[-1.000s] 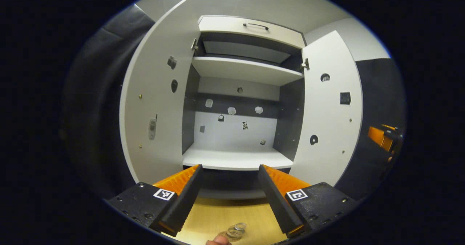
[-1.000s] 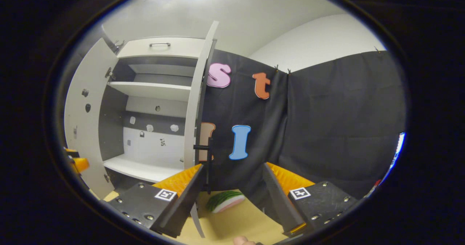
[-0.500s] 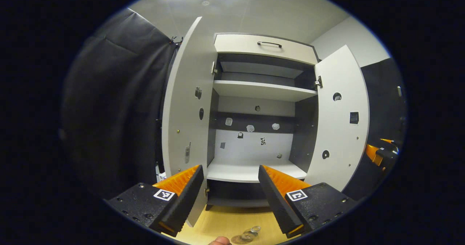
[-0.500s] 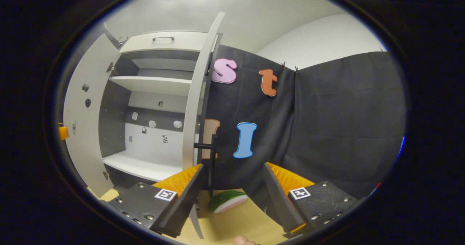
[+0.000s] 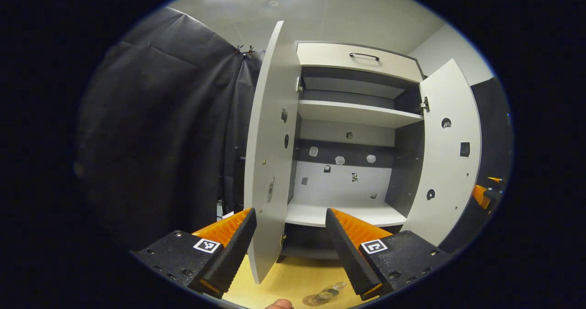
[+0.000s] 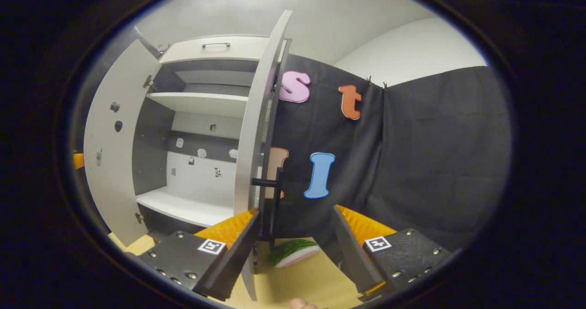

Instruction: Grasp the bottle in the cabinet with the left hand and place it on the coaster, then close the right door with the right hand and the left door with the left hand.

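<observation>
Left gripper view: my camera rides low over wooden tabletop [image 5: 293, 279], facing open cabinet [image 5: 348, 162] nearly head-on, near, slightly left of centre, left door [image 5: 270, 162] edge-on between my fingers. Right gripper view: my camera low over same tabletop [image 6: 311, 277], right of cabinet [image 6: 201, 162], facing obliquely past right door [image 6: 256, 135] edge toward black cloth wall [image 6: 412, 162]. Both views share cabinet interior, shelves, both doors
</observation>
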A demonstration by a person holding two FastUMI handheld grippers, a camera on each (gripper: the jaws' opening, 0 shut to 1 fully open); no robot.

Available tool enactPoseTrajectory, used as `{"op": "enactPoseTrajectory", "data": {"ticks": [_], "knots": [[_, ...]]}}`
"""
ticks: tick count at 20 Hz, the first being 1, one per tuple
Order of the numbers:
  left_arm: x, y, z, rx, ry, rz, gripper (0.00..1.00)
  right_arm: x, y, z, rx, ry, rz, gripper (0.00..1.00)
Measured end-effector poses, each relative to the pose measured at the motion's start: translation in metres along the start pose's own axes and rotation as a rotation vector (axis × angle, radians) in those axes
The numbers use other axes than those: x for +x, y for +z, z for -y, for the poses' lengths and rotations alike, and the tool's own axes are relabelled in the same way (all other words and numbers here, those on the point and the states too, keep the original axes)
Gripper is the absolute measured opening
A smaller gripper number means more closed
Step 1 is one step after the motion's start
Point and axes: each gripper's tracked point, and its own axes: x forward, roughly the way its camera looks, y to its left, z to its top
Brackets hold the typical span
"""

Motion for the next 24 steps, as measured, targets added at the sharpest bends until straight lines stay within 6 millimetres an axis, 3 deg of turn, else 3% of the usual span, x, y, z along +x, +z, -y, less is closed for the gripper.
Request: {"op": "enactPoseTrajectory", "data": {"ticks": [3,7,8,11,13,14,16,17,18,22,23,24], "knots": [[-0.001,0.001,-0.002,-0.001,0.004,0.002,0.96,0.0,0.002,-0.021,0.0,0.063,0.007,0.95],[-0.001,0.001,-0.007,0.009,0.012,0.01,0.96,0.002,0.007,-0.066,0.016,0.21,0.015,0.93],[-0.003,0.0,-0.009,0.014,0.019,0.01,0.92,0.004,0.007,-0.078,0.026,0.242,0.014,0.93],[-0.007,-0.001,-0.024,0.024,0.055,0.011,0.96,0.011,0.008,-0.105,0.047,0.318,0.006,0.95],[-0.01,-0.003,-0.035,0.017,0.084,0.009,0.92,0.019,0.009,-0.116,0.037,0.352,0.008,0.95],[-0.012,-0.004,-0.04,0.011,0.098,0.007,0.96,0.023,0.01,-0.122,0.037,0.371,0.008,0.93],[-0.013,-0.006,-0.048,-0.003,0.122,0.005,0.92,0.024,0.007,-0.145,0.042,0.421,-0.002,0.95],[-0.014,-0.006,-0.052,-0.007,0.132,0.003,0.96,0.026,0.004,-0.154,0.052,0.44,-0.014,0.93],[-0.015,-0.007,-0.057,-0.009,0.144,0.002,0.92,0.029,0.003,-0.161,0.064,0.453,-0.026,0.95],[-0.018,-0.008,-0.067,-0.001,0.177,0.0,0.96,0.048,0.002,-0.171,0.097,0.481,-0.043,0.93],[-0.018,-0.009,-0.068,-0.001,0.182,-0.001,0.92,0.047,0.003,-0.176,0.113,0.496,-0.052,0.98],[-0.018,-0.01,-0.07,0.001,0.188,-0.002,0.96,0.05,0.002,-0.182,0.125,0.512,-0.057,0.98]]}}
